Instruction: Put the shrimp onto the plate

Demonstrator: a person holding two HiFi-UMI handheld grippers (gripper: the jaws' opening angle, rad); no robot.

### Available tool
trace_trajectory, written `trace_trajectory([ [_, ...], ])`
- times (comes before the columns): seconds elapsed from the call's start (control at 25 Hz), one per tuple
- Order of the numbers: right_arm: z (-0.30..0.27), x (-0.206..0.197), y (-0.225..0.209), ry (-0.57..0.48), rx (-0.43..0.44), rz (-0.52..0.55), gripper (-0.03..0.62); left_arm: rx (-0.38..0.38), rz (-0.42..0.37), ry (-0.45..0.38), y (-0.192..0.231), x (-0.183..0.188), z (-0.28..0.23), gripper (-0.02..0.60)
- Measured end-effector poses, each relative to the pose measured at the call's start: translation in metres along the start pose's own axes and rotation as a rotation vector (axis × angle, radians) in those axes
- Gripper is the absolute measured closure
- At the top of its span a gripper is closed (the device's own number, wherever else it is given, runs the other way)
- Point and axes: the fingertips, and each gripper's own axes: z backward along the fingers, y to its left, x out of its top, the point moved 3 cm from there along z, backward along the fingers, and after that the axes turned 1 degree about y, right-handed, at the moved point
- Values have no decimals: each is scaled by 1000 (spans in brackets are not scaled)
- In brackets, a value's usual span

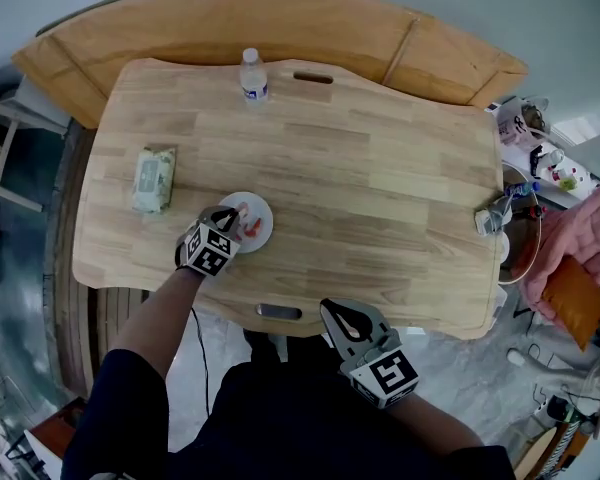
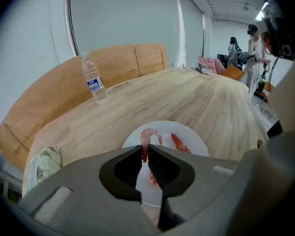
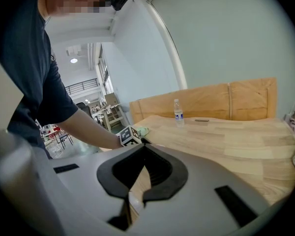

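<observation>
A small white plate (image 1: 260, 208) sits on the wooden table's near-left part. In the left gripper view the plate (image 2: 199, 142) carries a red shrimp (image 2: 179, 142). A second, pale pink curled shrimp (image 2: 147, 134) hangs over the plate, and my left gripper (image 2: 145, 150) is shut on its red tail end. In the head view the left gripper (image 1: 230, 220) covers the plate's left edge, and a red shrimp (image 1: 250, 230) shows beside it. My right gripper (image 1: 344, 318) hovers by the table's front edge, shut and holding nothing (image 3: 145, 149).
A water bottle (image 1: 253, 75) stands at the table's far side and a pack of wipes (image 1: 153, 179) lies at the left. A curved wooden bench (image 1: 280, 18) runs behind. Cables and a charger (image 1: 497, 214) lie at the right edge, with pink cloth (image 1: 588, 236) beyond. People (image 2: 253, 43) stand far off.
</observation>
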Motion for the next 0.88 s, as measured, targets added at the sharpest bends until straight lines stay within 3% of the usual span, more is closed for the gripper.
trace_trajectory([
  [0.88, 7, -4, -11, 16, -8, -5, 583, -15, -75, 121, 2, -9, -19, 538],
])
